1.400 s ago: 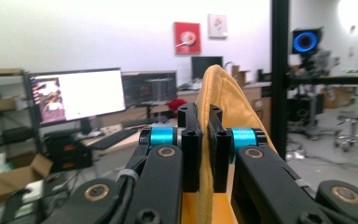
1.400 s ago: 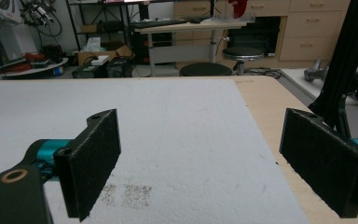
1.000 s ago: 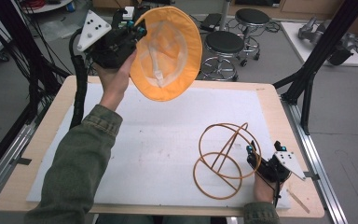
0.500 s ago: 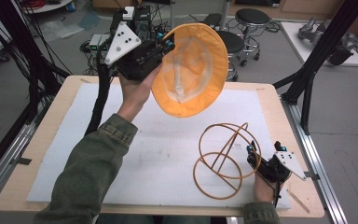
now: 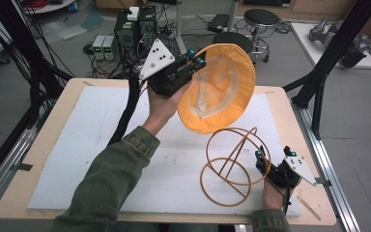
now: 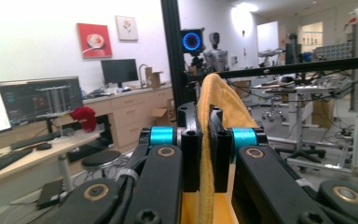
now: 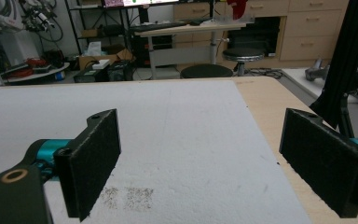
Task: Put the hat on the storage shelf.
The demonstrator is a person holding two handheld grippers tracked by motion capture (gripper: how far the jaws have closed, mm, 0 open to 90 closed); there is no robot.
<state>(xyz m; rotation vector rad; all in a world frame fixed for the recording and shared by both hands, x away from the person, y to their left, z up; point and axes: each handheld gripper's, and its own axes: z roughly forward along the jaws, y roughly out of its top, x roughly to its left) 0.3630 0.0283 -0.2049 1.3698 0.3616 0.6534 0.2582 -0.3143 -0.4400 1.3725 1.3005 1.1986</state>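
An orange cloth hat [image 5: 217, 92] with a pale lining hangs in the air over the table's far middle, its open side facing the camera. My left gripper [image 5: 196, 59] is shut on its brim; in the left gripper view the brim [image 6: 219, 100] stands edge-on between the closed pads of that gripper [image 6: 204, 140]. An orange wire stand [image 5: 236, 153] rests on the mat at the front right, just below the hat. My right gripper [image 5: 273, 155] lies on the mat beside the stand's right side. In the right gripper view it [image 7: 205, 154] is open with only bare mat between the pads.
A white foam mat [image 5: 101, 145] covers most of the wooden table [image 5: 38, 159]. Black frame posts [image 5: 319, 92] rise at the right edge and the far left. Stools [image 5: 261, 17] and electronics boxes [image 5: 125, 29] stand on the floor behind the table.
My left hand has carried the hat to the right and slightly down, toward the wire stand, and the hat has turned a little. The right gripper has stayed put.
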